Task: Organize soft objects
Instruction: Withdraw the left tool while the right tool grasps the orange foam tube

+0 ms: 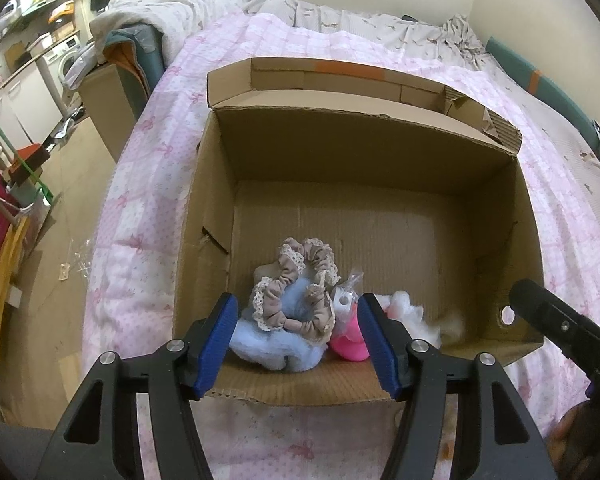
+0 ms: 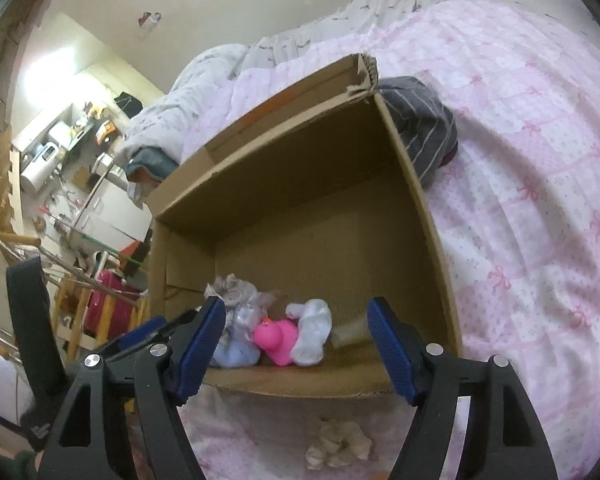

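The left tool (image 1: pixel 298 344) hangs over the near edge of the cardboard box (image 1: pixel 364 152) with its jaws parted and nothing pressed between the blue pads (image 1: pixel 216 344); the frilly scrunchie (image 1: pixel 296 284) and the pale blue cloth (image 1: pixel 276 344) lie in the gap's line of sight but down on the box floor, apart from the pads; the right tool (image 2: pixel 296 352) stands wide too, empty, aimed into the same near corner; just beyond it sit the pink toy (image 2: pixel 278 338) and a white sock (image 2: pixel 312 334), touching each other and crowded against the blue cloth, so the sorted things are all bunched at the near wall while the rest of the box floor is bare; outside the box, on the pink bedspread (image 2: pixel 540 160), a crumpled cream scrunchie (image 2: pixel 338 444) lies below the right tool, and a striped grey garment (image 2: pixel 424 128) rests against the box's far right wall, both probably yet to go in; the risks, as I judge them: a tool dipping back in may snag the scrunchie's lace and drag it out; the soft bed lets the box tip if a tool leans on its rim; and with both tools so near each other they may collide.
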`<state>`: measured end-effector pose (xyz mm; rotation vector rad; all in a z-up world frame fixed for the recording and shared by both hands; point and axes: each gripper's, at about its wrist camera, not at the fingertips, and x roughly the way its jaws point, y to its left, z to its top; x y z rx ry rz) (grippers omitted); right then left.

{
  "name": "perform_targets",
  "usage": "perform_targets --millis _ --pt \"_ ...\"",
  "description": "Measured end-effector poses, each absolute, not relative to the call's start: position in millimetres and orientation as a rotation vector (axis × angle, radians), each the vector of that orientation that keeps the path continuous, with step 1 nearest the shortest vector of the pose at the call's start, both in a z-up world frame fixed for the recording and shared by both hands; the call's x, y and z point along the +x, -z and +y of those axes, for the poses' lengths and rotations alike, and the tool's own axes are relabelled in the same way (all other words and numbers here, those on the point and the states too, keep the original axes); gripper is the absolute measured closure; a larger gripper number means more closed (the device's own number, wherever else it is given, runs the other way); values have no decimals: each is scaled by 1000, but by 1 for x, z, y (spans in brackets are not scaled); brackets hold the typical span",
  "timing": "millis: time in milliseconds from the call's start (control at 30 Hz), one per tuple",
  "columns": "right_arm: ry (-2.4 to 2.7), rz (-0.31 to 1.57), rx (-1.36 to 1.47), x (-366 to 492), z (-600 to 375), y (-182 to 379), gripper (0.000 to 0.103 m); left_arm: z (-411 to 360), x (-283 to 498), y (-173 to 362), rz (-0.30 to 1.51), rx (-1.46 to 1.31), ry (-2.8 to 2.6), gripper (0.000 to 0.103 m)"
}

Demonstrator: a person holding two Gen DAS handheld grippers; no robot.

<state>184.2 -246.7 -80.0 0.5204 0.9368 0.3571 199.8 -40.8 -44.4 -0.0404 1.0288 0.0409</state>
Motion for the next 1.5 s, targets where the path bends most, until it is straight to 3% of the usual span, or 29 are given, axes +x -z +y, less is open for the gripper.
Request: perform_targets --millis 967,1200,1500 --pt "-309 934 504 139 -258 67 25 2 129 15 962 -94 -25 44" --pt "-303 1006 512 120 -262 74 25 5 112 37 1014 -119 -16 44" --pt "-218 1315 353 112 -252 134 25 5 107 51 1061 -174 -3 44"
